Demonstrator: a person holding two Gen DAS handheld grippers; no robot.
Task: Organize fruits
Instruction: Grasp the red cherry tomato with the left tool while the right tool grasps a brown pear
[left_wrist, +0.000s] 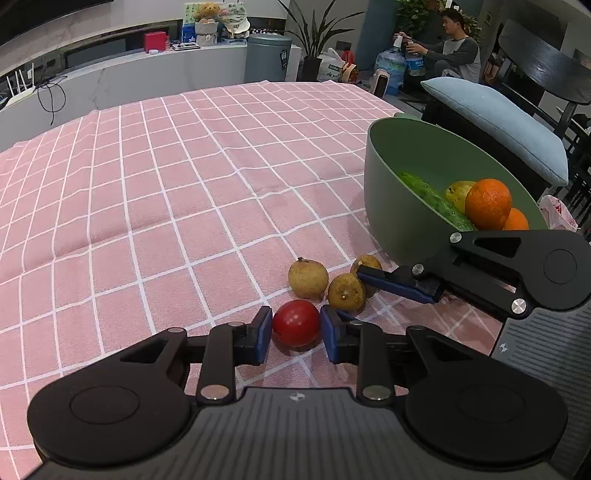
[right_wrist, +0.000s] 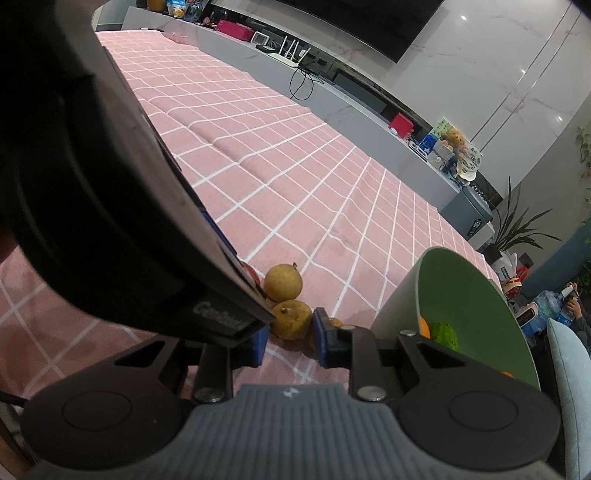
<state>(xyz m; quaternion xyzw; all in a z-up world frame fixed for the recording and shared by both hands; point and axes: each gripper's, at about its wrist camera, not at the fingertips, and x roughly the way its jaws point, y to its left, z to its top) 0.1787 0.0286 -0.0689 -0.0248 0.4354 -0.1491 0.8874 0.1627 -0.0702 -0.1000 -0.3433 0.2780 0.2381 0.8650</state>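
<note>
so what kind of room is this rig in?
Likely a home living or dining room: a table under a pink checked tablecloth, a long low media console beneath a wall-mounted TV, and a potted plant.

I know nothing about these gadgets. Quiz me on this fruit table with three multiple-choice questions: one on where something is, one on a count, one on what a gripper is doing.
1. Where is the cucumber?
A. on the floor
B. on the blue cushion
C. in the green bowl

2. How many brownish fruits lie on the pink cloth?
A. three
B. one
C. five

3. What are the left gripper fingers doing?
A. spread wide over bare cloth
B. closed on the red tomato
C. closed on an orange

Answers:
1. C, it leans against the bowl's inner wall beside the oranges.
2. A, three sit clustered just behind the tomato.
3. B, both blue pads press the tomato's sides.
</note>
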